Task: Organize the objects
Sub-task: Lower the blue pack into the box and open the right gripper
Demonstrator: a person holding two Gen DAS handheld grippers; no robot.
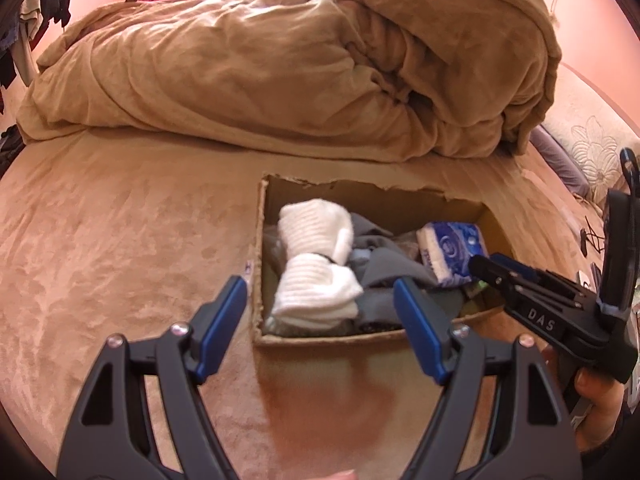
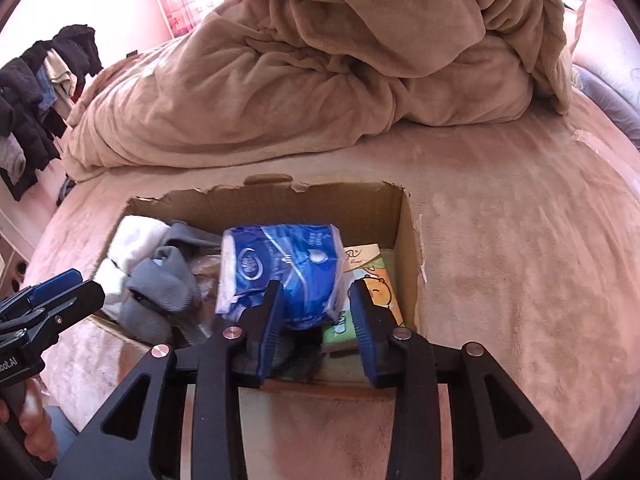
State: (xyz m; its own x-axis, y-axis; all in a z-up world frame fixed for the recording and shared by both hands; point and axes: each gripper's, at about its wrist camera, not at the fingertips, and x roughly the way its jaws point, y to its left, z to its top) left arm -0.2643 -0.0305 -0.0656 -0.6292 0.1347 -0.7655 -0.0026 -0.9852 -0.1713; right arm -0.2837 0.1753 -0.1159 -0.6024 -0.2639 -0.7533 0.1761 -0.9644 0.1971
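Note:
An open cardboard box [image 1: 260, 240] [image 2: 408, 236] sits on the bed. It holds white socks [image 1: 316, 264] [image 2: 132, 236], grey socks [image 1: 384, 280] [image 2: 160, 292], a blue tissue pack [image 1: 452, 248] [image 2: 280, 272] and a green-yellow packet [image 2: 372, 292]. My left gripper [image 1: 320, 312] is open and empty, over the box's near left part above the white socks. My right gripper [image 2: 316, 312] [image 1: 492, 272] is open at the box's near edge, its fingers either side of the tissue pack's near end with gaps; the pack lies in the box.
A big tan duvet [image 1: 300, 60] [image 2: 340, 60] is heaped behind the box. The tan bed sheet [image 1: 120, 240] [image 2: 520, 260] stretches to both sides. Dark clothes [image 2: 36, 92] hang at the left. A floral pillow [image 1: 596, 152] lies at the right.

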